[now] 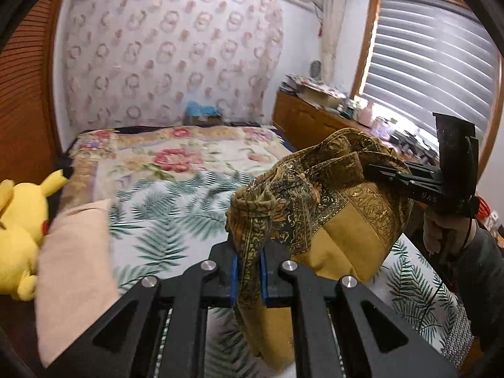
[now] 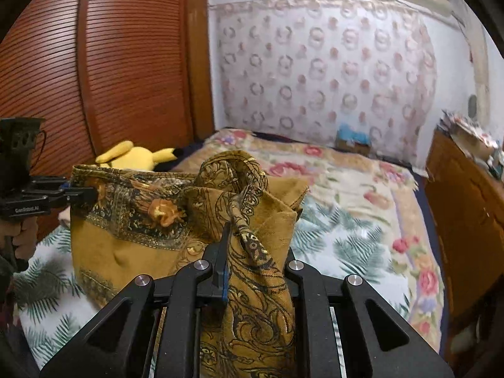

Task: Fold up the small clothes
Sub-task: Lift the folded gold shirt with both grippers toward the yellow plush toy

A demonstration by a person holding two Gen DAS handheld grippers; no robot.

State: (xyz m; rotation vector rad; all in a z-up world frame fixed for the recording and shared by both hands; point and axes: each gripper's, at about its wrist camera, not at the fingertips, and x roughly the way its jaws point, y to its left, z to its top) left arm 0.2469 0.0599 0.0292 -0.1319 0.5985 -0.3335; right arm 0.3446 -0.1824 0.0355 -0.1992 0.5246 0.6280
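A mustard-yellow cloth with dark ornate borders hangs in the air above the bed, stretched between both grippers. My left gripper is shut on one bunched corner of it, between blue pads. My right gripper shows at the right of the left wrist view, shut on the other end. In the right wrist view the same cloth drapes over my right gripper, which is shut on it, and my left gripper pinches its far left corner.
The bed carries a palm-leaf sheet and a floral blanket beyond. A yellow plush toy and a beige pillow lie at the left. A wooden dresser stands right, slatted wardrobe doors left.
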